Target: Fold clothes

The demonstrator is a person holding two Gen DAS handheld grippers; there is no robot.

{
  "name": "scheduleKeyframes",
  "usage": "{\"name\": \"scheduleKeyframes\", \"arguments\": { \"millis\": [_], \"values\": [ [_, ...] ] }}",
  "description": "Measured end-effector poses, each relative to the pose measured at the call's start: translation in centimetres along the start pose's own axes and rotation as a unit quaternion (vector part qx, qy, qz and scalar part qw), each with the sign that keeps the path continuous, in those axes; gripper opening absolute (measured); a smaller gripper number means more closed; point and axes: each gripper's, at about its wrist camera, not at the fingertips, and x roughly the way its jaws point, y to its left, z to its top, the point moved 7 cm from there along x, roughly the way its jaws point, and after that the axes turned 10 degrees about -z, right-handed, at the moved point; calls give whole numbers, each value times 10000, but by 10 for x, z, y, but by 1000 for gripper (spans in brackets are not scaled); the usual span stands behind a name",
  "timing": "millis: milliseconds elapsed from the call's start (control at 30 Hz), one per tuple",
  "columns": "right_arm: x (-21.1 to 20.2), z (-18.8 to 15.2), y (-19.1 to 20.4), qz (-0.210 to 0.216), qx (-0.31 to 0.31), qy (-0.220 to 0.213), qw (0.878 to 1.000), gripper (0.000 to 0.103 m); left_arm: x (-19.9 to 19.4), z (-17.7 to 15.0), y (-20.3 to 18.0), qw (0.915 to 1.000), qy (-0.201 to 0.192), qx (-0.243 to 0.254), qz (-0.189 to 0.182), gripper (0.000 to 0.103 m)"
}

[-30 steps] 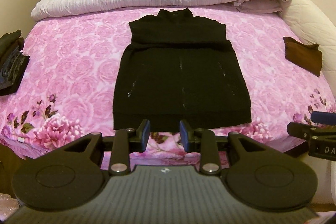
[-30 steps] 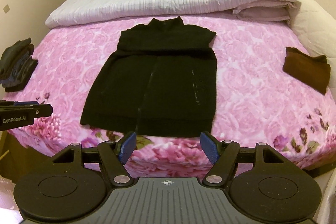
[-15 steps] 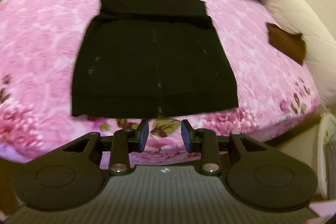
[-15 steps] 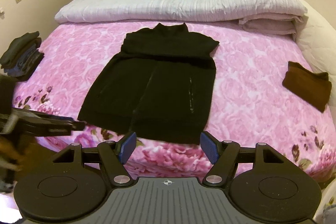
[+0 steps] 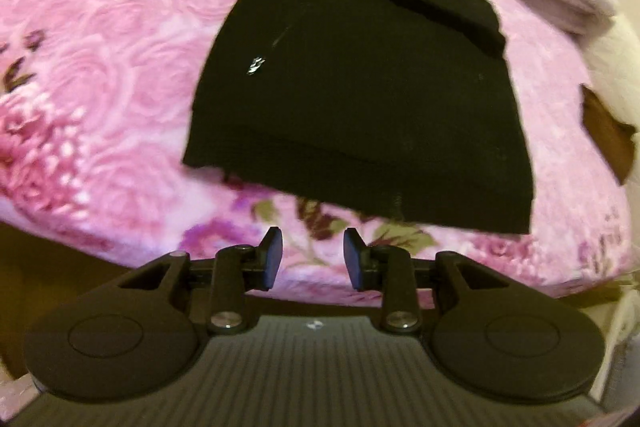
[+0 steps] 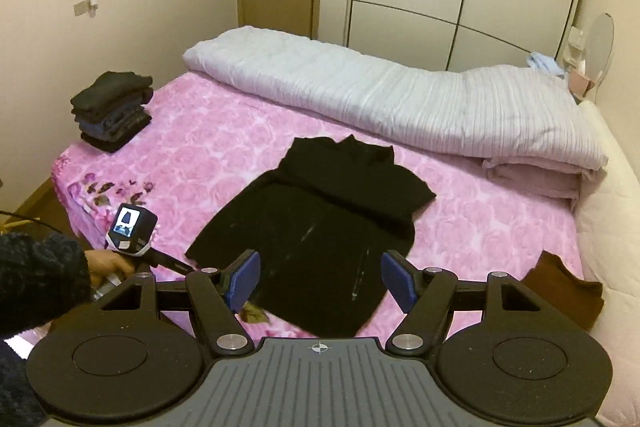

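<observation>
1. We have the black sweater [image 6: 320,223] lying flat on the pink floral bed [image 6: 224,147], collar toward twelve o'clock and hem toward six, sleeves apparently tucked across the chest.
2. Our left gripper [image 5: 313,263] hovers just short of the hem, jaws a little apart and holding nothing; the nearest hem edge sits at about one o'clock from it.
3. Our right gripper [image 6: 320,281] hangs above the lower half of the sweater, jaws wide apart and empty.
4. Our call: the step is to pinch the hem at both corners, left at seven o'clock of the garment, right at five.
5. We want each bite to take every layer of the hem, not just the top one.
6. Then lift evenly and carry the hem to twelve o'clock, keeping the edges square.
7. The folded stack [image 6: 114,109] at ten o'clock and the brown garment [image 6: 568,291] at four o'clock sit well apart from our work.
</observation>
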Motion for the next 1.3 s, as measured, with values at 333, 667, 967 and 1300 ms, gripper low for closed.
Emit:
{"name": "scheduleKeyframes", "arguments": {
  "millis": [333, 667, 967, 1300],
  "values": [
    [140, -82, 8, -575, 1159, 990, 9866, 70, -67, -4, -68, 9921, -354, 926, 768, 30],
    [186, -101, -8, -637, 1239, 1253, 9823, 70, -87, -3, -96, 9902, -543, 1024, 783, 30],
    [224, -98, -3, -577, 1296, 1468, 9789, 70, -68, 9, -78, 9925, -316, 964, 682, 31],
    [293, -129, -13, 152, 2602, 1642, 9514, 70, -10, 48, 21, 9972, -169, 725, -70, 31]
  ]
}}
